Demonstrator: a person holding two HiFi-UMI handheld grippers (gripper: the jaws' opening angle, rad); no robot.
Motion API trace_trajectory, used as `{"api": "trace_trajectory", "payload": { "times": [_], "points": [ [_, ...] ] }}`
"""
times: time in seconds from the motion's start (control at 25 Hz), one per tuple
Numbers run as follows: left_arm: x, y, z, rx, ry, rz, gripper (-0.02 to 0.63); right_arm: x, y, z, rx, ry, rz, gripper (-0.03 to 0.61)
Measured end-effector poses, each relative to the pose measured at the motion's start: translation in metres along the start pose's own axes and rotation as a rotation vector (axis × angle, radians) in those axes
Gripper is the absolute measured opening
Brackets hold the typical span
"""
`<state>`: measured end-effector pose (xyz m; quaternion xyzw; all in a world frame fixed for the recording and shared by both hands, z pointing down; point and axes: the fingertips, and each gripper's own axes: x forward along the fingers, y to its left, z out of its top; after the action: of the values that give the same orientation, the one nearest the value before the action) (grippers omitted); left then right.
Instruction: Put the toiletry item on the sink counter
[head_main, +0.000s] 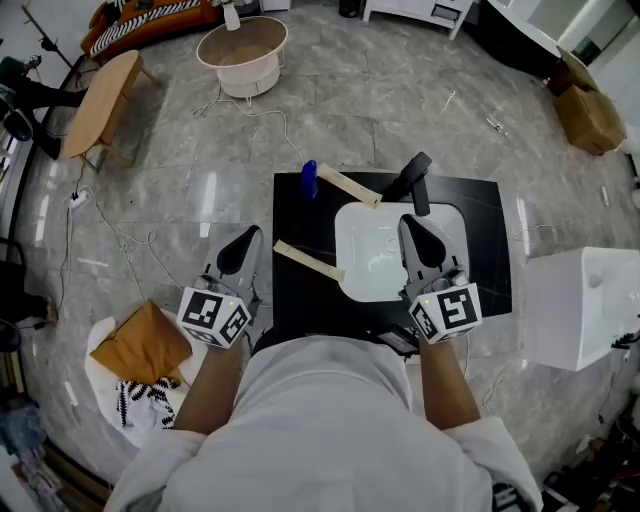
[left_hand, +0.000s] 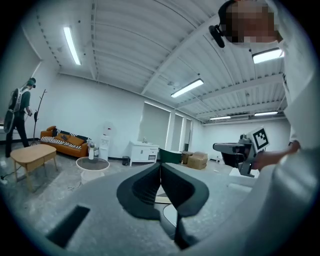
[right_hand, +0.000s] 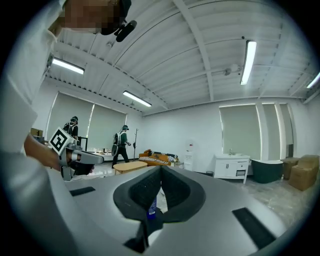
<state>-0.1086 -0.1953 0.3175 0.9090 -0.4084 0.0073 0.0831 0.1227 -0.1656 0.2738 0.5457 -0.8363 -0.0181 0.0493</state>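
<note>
Lower centre: a white, loose-sleeved shirt (head_main: 330, 420). The left gripper (head_main: 243, 243) and right gripper (head_main: 415, 228) are grey, black-padded, each with a black-and-white marker cube (head_main: 213, 317).

Long ceiling strip lights (left_hand: 187, 88) are shining over a big mock-home studio hall holding an orange striped sofa (left_hand: 64, 140), a white vanity cabinet (left_hand: 144, 151) and a black sink table (head_main: 480, 230).

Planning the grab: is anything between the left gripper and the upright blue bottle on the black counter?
Nothing visible stands between the shut left gripper and the blue bottle; the nearer flat beige strip lies off to the right.
</note>
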Motion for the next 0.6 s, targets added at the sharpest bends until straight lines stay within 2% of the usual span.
{"api": "trace_trajectory", "payload": {
  "times": [0.24, 0.44, 0.6],
  "points": [
    [0.001, -0.014, 0.005, 0.011, -0.022, 0.003, 0.015, -0.019, -0.013, -0.014, 0.022, 0.001, -0.034, 0.015],
    [0.009, -0.041, 0.010, 0.007, -0.025, -0.086, 0.015, -0.026, -0.024, -0.019, 0.042, -0.006, -0.039, 0.014],
    [0.012, -0.054, 0.014, 0.019, -0.030, -0.109, 0.015, -0.030, -0.027, -0.020, 0.046, -0.017, -0.023, 0.015]
  ]
}}
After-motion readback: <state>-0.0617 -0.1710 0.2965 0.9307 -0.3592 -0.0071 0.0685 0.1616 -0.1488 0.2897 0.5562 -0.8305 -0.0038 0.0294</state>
